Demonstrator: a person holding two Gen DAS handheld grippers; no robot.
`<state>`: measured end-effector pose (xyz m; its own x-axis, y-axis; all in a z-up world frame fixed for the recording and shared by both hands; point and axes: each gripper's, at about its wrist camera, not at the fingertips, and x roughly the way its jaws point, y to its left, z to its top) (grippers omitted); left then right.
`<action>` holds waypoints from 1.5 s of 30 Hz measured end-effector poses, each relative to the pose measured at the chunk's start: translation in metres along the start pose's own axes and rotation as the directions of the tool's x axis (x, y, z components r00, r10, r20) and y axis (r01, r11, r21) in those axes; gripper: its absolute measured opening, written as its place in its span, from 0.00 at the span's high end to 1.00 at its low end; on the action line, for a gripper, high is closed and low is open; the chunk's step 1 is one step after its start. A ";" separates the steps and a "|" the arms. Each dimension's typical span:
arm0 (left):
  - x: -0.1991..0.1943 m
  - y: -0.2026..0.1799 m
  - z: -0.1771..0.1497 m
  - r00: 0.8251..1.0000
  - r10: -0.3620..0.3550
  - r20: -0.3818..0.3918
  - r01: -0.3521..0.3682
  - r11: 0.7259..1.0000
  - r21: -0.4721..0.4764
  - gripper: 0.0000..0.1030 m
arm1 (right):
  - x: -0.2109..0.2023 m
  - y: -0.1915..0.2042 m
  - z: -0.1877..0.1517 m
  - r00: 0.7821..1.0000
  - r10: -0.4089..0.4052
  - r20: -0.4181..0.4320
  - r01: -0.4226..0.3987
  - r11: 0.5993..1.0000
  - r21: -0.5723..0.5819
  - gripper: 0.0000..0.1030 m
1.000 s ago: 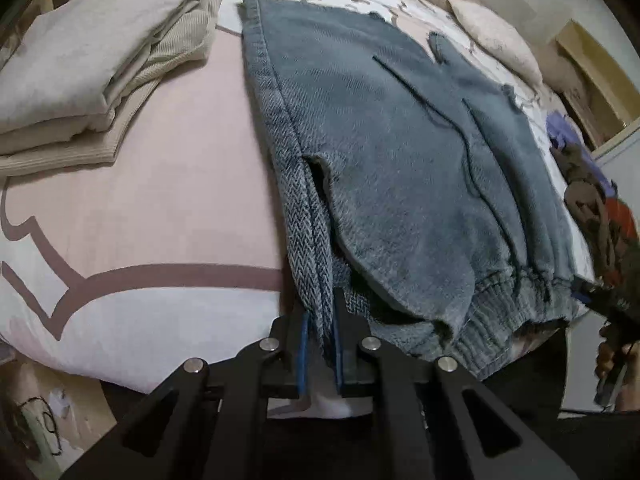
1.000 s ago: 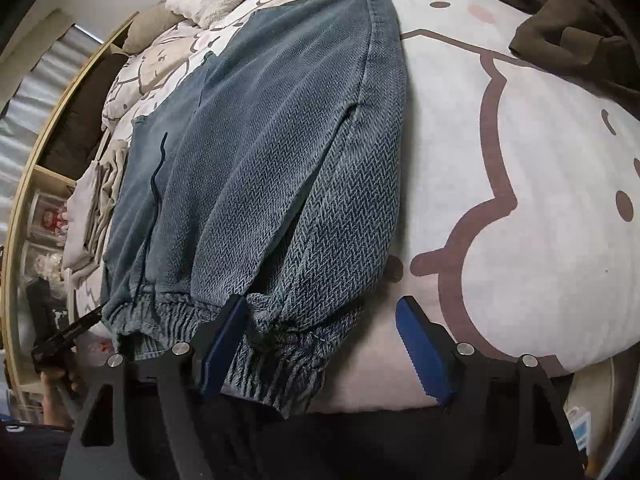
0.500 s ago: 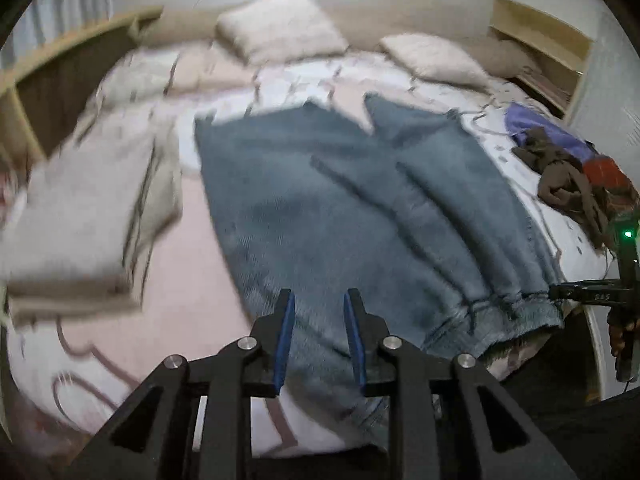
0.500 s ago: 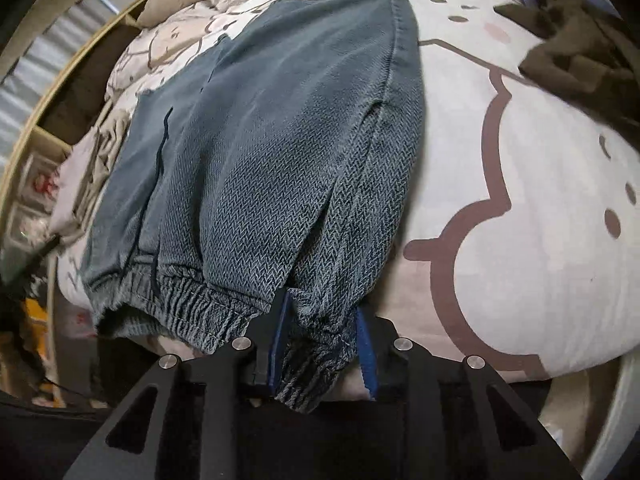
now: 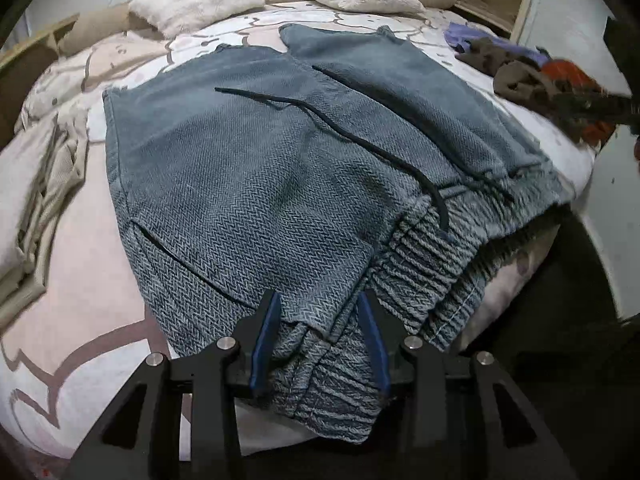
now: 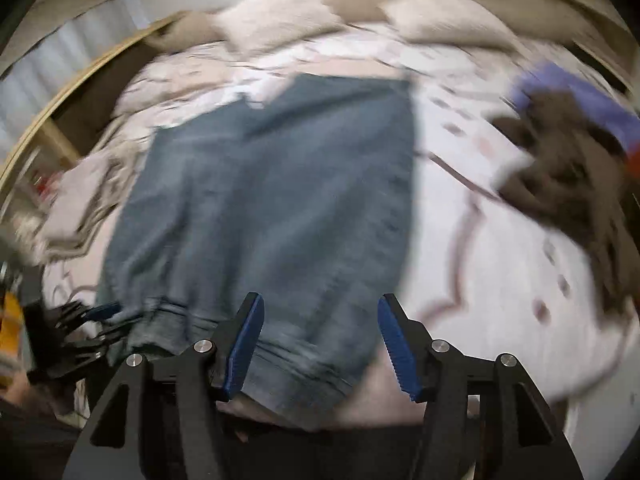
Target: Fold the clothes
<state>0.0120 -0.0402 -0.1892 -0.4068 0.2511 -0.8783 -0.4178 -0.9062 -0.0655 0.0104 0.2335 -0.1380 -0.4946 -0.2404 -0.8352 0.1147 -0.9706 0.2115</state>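
Left gripper (image 5: 318, 336): a second back it was pinched on the side seam; jaws had since reopened to a moderate gap, straddling bunched waistband of the blue shorts (image 5: 280, 184), not clamped. Right gripper (image 6: 320, 344): had closed on the hem half a second back, then let go and pulled up, jaws wide, nothing between them. Likely regripping before the fold. Shorts lay flat on the bed (image 5: 92, 288) ahead of both jaws, waistband overhanging the near edge, herringbone weave, dark drawcord loose across the front.

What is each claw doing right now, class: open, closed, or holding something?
Left claw: open around the waistband of the grey-blue shorts, not clamped.
Right claw: open, holding nothing.
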 end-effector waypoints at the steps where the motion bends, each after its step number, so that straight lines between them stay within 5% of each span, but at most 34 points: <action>1: 0.001 0.003 0.000 1.000 -0.012 -0.001 0.012 1.000 -0.015 0.60 | 0.009 0.012 0.005 1.000 0.028 -0.012 -0.029 0.999 -0.040 0.42; 7: -0.002 0.000 -0.003 0.999 -0.035 -0.007 0.034 0.998 -0.060 0.58 | 0.082 0.050 0.018 0.989 0.086 -0.121 -0.103 0.984 -0.145 0.42; 12: -0.004 0.002 -0.006 0.999 -0.046 -0.002 0.046 0.995 -0.088 0.58 | 0.096 0.021 -0.003 0.983 0.083 -0.167 -0.102 0.989 -0.111 0.42; 25: -0.016 0.006 0.006 0.997 -0.073 -0.019 0.070 0.989 -0.132 0.58 | 0.038 -0.049 -0.009 0.970 0.225 -0.094 -0.209 0.965 0.157 0.42; 29: -0.048 -0.012 0.030 0.993 -0.053 0.108 0.057 0.998 -0.038 0.58 | 0.027 -0.080 -0.015 0.979 0.182 -0.087 -0.158 0.959 0.235 0.42; 33: -0.064 -0.047 0.067 0.958 -0.163 0.234 0.152 0.986 0.067 0.57 | 0.031 -0.097 -0.024 0.966 0.244 -0.086 -0.202 0.919 0.338 0.42; 37: -0.036 -0.087 0.098 0.937 -0.259 0.236 0.233 0.964 0.131 0.57 | 0.039 -0.097 -0.030 0.956 0.281 -0.081 -0.232 0.897 0.377 0.42; 45: 0.062 -0.136 0.110 0.970 -0.232 0.070 0.219 0.963 0.159 0.57 | 0.040 -0.096 -0.046 0.943 0.323 -0.076 -0.264 0.869 0.419 0.43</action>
<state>-0.0457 0.1362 -0.1829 -0.3547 0.4778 -0.8037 -0.6207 -0.7632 -0.1798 0.0190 0.3165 -0.2153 -0.3635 -0.5412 -0.7582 -0.1311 -0.7761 0.6168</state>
